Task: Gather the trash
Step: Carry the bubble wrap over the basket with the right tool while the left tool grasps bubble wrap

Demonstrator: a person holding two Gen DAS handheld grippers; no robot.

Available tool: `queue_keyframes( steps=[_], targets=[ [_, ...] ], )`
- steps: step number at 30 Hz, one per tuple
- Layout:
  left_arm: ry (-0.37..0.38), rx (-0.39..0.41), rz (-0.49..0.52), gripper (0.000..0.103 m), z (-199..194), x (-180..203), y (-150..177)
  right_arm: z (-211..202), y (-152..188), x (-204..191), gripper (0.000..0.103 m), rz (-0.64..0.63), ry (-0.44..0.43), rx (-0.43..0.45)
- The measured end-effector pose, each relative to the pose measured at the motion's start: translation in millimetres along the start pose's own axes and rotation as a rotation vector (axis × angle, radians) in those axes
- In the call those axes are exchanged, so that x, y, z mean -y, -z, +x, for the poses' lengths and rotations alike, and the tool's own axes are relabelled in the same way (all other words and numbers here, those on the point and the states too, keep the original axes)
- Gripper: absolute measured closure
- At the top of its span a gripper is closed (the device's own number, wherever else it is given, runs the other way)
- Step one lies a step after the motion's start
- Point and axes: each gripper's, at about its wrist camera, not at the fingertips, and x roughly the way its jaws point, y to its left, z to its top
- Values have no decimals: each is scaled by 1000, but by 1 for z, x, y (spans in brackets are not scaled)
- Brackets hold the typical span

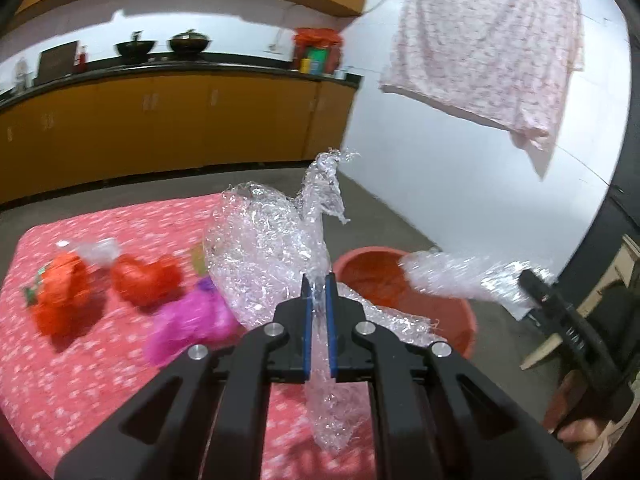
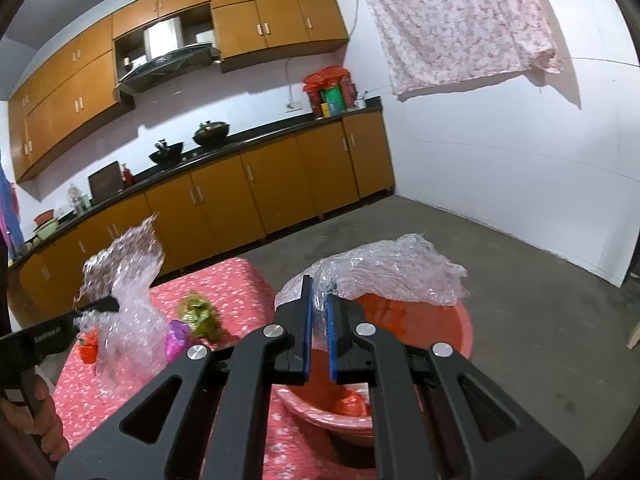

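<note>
Over the round red basin (image 2: 460, 332), both grippers (image 1: 319, 280) (image 2: 319, 286) pinch crinkly clear plastic (image 1: 264, 248)

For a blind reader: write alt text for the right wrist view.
The right gripper, jaws shut on crumpled clear plastic, holds it over a red basin. Left of it, the left gripper holds more clear plastic above a pink-clothed table.

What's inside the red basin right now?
The red basin already holds some crumpled red trash at the bottom. The clear plastic sheet in the right tongs hangs over its far rim, covering whatever lies beneath there.
</note>
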Motion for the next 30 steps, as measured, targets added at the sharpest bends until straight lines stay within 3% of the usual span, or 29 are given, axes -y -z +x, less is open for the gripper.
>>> queue_keyframes(
  steps=[12, 27, 30],
  targets=[
    [118, -28, 82, 96, 77, 62, -6, 15, 1, 30, 97, 33, 62, 14],
    [161, -90, 113, 96, 144, 76, 0, 43, 0, 51, 96, 74, 58, 13],
    [152, -108, 110, 88, 152, 73, 5, 46, 1, 51, 96, 76, 35, 7]
  ],
)
